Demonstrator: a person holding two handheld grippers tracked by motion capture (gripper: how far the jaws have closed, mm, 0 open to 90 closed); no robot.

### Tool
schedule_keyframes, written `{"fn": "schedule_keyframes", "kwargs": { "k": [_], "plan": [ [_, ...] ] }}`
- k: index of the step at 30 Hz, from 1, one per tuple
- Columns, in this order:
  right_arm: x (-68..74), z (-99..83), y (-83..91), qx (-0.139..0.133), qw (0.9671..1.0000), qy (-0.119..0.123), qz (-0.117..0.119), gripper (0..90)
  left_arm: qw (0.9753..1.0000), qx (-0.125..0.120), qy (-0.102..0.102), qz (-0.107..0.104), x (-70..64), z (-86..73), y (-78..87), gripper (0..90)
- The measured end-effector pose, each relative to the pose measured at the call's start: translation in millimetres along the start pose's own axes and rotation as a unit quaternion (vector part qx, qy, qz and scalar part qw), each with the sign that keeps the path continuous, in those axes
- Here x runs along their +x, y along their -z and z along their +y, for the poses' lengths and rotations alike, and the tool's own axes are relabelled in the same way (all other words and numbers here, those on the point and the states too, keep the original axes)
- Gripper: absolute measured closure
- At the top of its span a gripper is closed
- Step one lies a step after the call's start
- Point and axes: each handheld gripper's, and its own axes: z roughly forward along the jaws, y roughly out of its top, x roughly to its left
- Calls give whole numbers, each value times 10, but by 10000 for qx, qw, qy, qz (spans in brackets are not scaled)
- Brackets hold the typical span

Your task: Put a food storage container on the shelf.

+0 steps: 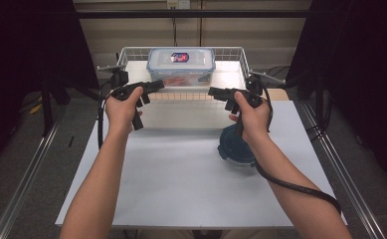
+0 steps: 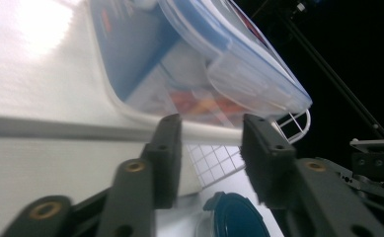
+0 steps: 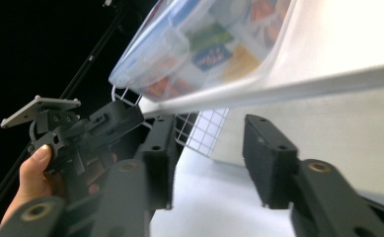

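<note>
A clear plastic food container (image 1: 181, 65) with a blue-rimmed snap lid sits in a white wire basket (image 1: 236, 54) at the back of the table. My left gripper (image 1: 156, 85) is at the basket's front edge, left of the container, with its jaws apart and nothing between them. My right gripper (image 1: 215, 92) is at the same edge on the right, also open and empty. In the left gripper view the open gripper (image 2: 209, 143) faces the container (image 2: 189, 64) close up. In the right gripper view the open gripper (image 3: 207, 148) points under the container (image 3: 204, 44).
A round dark blue lidded tub (image 1: 236, 147) rests on the white table (image 1: 181, 189) under my right wrist. Metal rails run along both table sides. The basket's wire mesh (image 2: 214, 160) and front rim (image 3: 327, 81) are close ahead of the jaws.
</note>
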Motion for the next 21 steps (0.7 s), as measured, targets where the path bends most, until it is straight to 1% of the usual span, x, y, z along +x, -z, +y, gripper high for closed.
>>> {"fn": "schedule_keyframes", "kwargs": {
  "k": [3,4,7,9,10,11,14,15,17,18,20,21],
  "plan": [
    [-12,-57,26,67,10000,2,17,471,9999,102,-66,16,-12,-62,6,472],
    [-22,-74,37,61,10000,9,22,457,9999,125,-72,10,-15,-91,10,457],
    [-66,-122,71,90,10000,37,-15,407,9997,159,-196,66,-19,-157,19,411],
    [-93,-154,90,110,9999,70,-49,376,9996,197,-188,-7,-28,-197,21,373],
    [-98,-167,97,119,9999,65,-56,369,9994,236,-245,-21,-37,-227,22,360],
    [-114,-190,109,104,9998,115,-83,355,9992,288,-293,-9,-46,-249,20,348],
    [-164,-244,139,94,9998,155,-116,340,9987,360,-358,9,-56,-312,5,299],
    [-184,-261,149,109,9997,183,-135,331,9987,361,-357,-3,-55,-330,0,285],
    [-216,-295,172,104,9995,225,-170,320,9983,453,-355,-12,-42,-380,-19,261],
    [-216,-295,172,104,9995,225,-170,320,9983,453,-355,-12,-42,-380,-19,246],
    [-248,-332,196,141,9995,241,-159,301,9982,508,-311,-69,-20,-428,-38,232],
    [-279,-367,218,163,9989,376,-237,279,9977,614,-286,-42,0,-471,-62,206]
  ]
}}
